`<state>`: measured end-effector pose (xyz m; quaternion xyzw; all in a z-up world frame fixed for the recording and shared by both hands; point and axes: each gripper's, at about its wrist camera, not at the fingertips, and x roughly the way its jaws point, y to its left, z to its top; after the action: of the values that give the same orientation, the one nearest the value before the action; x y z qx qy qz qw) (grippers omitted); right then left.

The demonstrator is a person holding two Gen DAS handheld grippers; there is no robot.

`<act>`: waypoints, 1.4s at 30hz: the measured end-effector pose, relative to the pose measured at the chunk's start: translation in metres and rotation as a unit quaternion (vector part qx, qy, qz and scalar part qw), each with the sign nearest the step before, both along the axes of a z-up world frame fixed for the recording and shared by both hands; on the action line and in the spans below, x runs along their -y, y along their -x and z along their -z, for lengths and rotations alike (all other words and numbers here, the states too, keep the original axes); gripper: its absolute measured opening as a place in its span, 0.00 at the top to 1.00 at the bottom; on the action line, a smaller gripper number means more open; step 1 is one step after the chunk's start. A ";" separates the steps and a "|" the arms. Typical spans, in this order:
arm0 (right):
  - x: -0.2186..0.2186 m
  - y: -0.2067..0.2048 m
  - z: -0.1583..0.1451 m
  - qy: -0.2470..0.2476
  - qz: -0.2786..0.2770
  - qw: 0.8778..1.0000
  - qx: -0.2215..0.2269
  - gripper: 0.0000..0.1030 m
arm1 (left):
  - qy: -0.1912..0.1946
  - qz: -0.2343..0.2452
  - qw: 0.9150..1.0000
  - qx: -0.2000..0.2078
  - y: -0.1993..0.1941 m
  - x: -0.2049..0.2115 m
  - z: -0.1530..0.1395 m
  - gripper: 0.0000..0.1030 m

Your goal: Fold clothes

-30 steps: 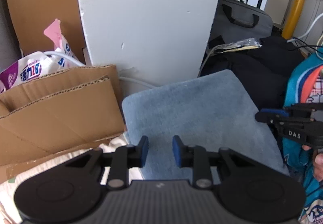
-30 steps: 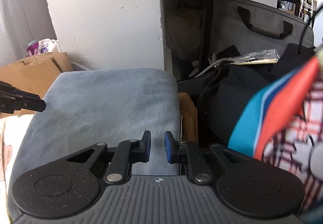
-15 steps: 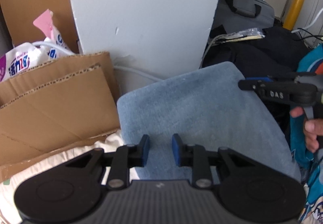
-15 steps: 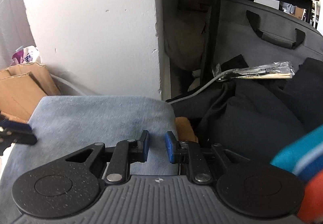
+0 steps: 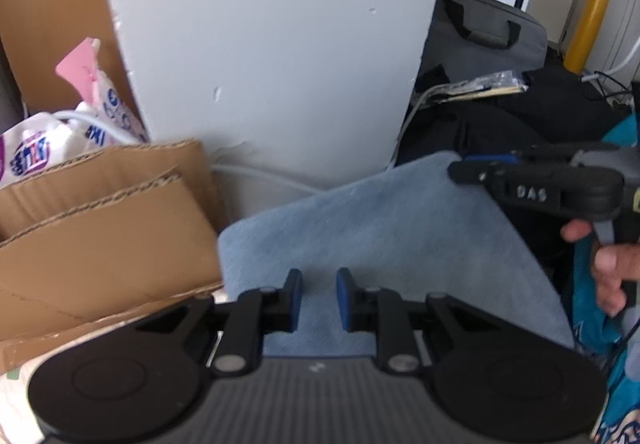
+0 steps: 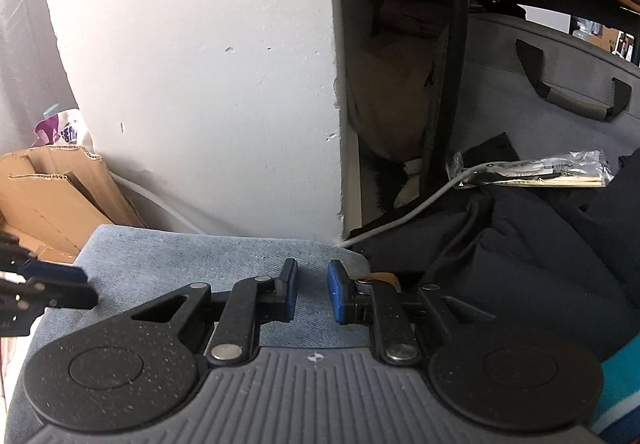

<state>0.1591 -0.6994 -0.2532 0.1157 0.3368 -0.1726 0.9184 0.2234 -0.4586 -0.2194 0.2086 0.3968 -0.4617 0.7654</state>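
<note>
Lengthwise, folded blue garment runs toward the white wall.

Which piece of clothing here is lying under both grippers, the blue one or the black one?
The folded light-blue garment; the black clothing lies heaped to its right, beyond the fingertips.

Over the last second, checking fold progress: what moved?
The right gripper advanced along the folded blue-grey fabric's right edge toward its far corner. The left gripper stayed over the near edge. Both stayed open, holding nothing; the fabric lay flat throughout.
</note>
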 end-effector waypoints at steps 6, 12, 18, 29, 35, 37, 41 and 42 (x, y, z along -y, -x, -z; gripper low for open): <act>0.009 -0.012 0.015 -0.015 -0.005 0.999 -0.029 0.77 | -0.009 -0.001 1.000 0.004 0.003 0.002 0.015 0.79; 0.007 -0.014 0.035 -0.016 -0.004 0.999 -0.048 0.77 | -0.010 -0.008 1.000 0.003 0.005 -0.010 0.016 0.76; -0.008 -0.003 0.017 -0.003 -0.007 0.998 -0.057 0.76 | -0.014 0.021 0.999 0.025 0.021 -0.018 0.002 0.77; -0.047 0.005 0.012 -0.058 -0.051 0.997 -0.030 0.56 | 0.001 0.031 0.999 0.021 0.035 -0.042 0.010 0.73; -0.070 0.017 0.015 -0.061 -0.075 0.995 -0.025 0.43 | 0.004 0.013 1.000 0.002 0.034 -0.058 0.012 0.73; -0.074 0.024 0.016 -0.068 -0.076 0.994 -0.028 0.41 | 0.000 0.011 1.000 -0.001 0.035 -0.063 0.009 0.73; -0.079 0.040 0.018 -0.082 -0.068 0.994 -0.038 0.39 | -0.008 0.006 1.000 -0.007 0.037 -0.071 0.004 0.72; -0.081 0.044 0.018 -0.084 -0.062 0.994 -0.042 0.39 | -0.010 0.004 1.000 -0.008 0.038 -0.074 0.002 0.69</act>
<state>0.1151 -0.6187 -0.2710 0.1634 0.3951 -0.0909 0.8994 0.1855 -0.3850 -0.2216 0.2142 0.4071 -0.4626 0.7579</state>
